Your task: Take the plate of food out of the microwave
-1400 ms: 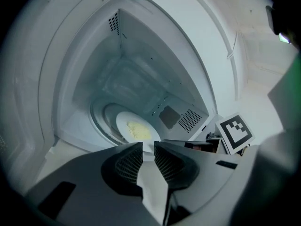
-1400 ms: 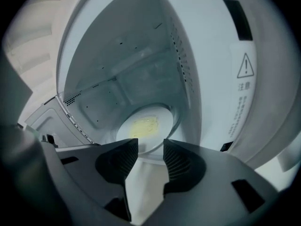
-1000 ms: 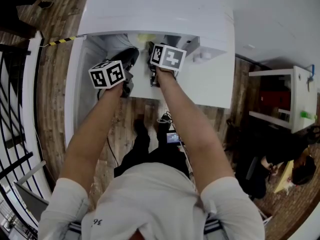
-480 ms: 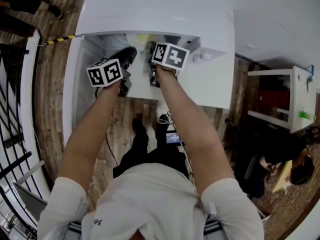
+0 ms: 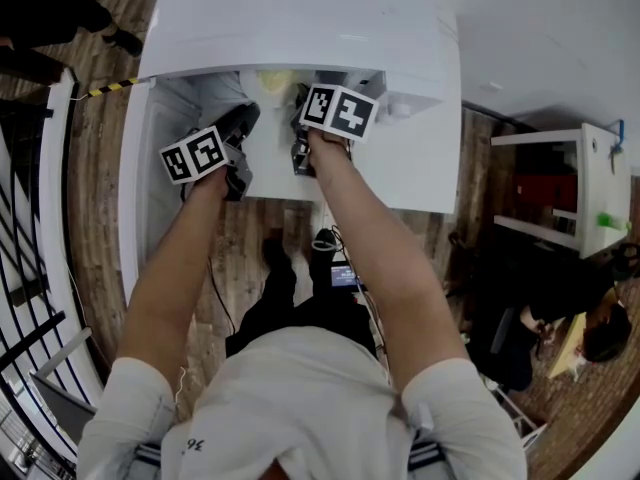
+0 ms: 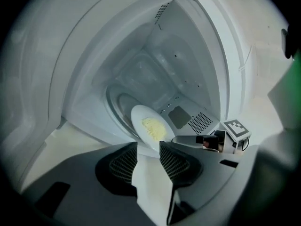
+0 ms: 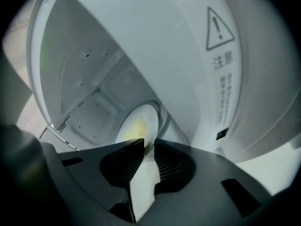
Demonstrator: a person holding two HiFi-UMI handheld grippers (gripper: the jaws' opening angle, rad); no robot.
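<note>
Dark wood planks floor the room, and a white microwave fills the upper middle of the head view, its cavity open toward the person. At the left of that opening, the left gripper has its jaws opening. They stand well apart, with the pads clear of the plate, whose near rim lies just off their tips. The plate sits flat on the glass turntable, low in the centre of the cavity. To the right, the right gripper is closing its jaws on the plate's near rim, which shows between the tips; whether the pads already press I cannot tell. I judge the plate stiff, glazed and slippery, breakable, and fairly weighty. It is likely to tip, since a rim hold is off centre. The bare near rim is the place to grip, seated deep in the pads and kept level. The plate is round, white and shallow, with a small pale yellow heap of food at its middle
</note>
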